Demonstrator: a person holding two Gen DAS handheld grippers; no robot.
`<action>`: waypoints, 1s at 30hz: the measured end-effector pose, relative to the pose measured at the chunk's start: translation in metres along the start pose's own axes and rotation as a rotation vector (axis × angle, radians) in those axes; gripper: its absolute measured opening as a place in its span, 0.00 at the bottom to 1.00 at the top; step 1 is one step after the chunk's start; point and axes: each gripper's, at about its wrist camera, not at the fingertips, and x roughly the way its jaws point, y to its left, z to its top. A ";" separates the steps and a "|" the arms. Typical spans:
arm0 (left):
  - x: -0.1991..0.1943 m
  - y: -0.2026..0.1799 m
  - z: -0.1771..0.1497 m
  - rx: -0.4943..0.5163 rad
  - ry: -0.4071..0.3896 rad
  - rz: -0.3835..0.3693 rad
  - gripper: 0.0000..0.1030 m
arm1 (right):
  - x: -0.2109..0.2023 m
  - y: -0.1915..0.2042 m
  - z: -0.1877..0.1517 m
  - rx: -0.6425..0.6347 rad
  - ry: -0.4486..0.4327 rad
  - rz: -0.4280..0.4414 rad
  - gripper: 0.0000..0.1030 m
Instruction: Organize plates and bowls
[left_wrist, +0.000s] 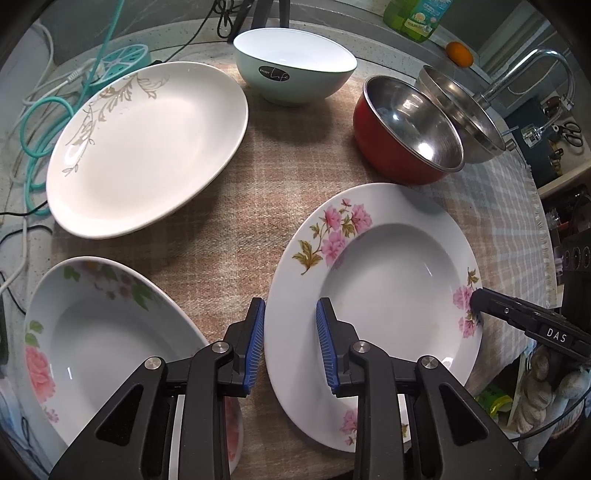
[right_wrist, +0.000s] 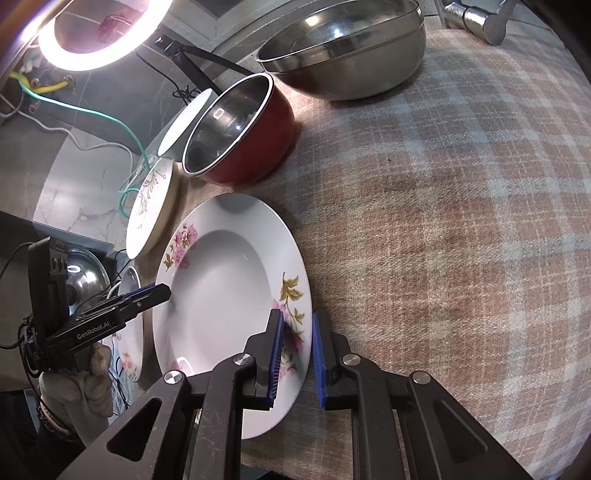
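Observation:
A white deep plate with pink flowers (left_wrist: 384, 291) lies on the plaid cloth; it also shows in the right wrist view (right_wrist: 221, 295). My left gripper (left_wrist: 290, 345) is open, its fingers straddling the plate's near-left rim. My right gripper (right_wrist: 297, 356) is open, its jaws astride the plate's right rim; its finger tip (left_wrist: 480, 299) shows in the left wrist view. Another flowered deep plate (left_wrist: 99, 332) lies at left. A large white plate with a gold leaf pattern (left_wrist: 147, 147), a mint bowl (left_wrist: 295, 70), a red bowl (left_wrist: 406, 129) and a steel bowl (left_wrist: 461, 110) stand behind.
The plaid cloth (right_wrist: 443, 240) stretches to the right. Teal and white cables (left_wrist: 40, 122) lie at the left edge. A faucet (left_wrist: 532, 70), a green bottle (left_wrist: 413, 18) and an orange (left_wrist: 459, 53) are at the back right. A ring light (right_wrist: 85, 40) glows.

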 end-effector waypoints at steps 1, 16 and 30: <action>0.000 0.000 0.000 -0.002 0.001 -0.002 0.26 | 0.000 -0.001 0.000 0.002 0.000 0.000 0.13; -0.003 -0.005 -0.010 -0.008 0.018 -0.017 0.26 | -0.008 -0.010 -0.004 0.017 0.001 -0.012 0.14; -0.002 -0.019 -0.020 -0.002 0.032 -0.033 0.26 | -0.018 -0.022 -0.003 0.035 -0.011 -0.027 0.14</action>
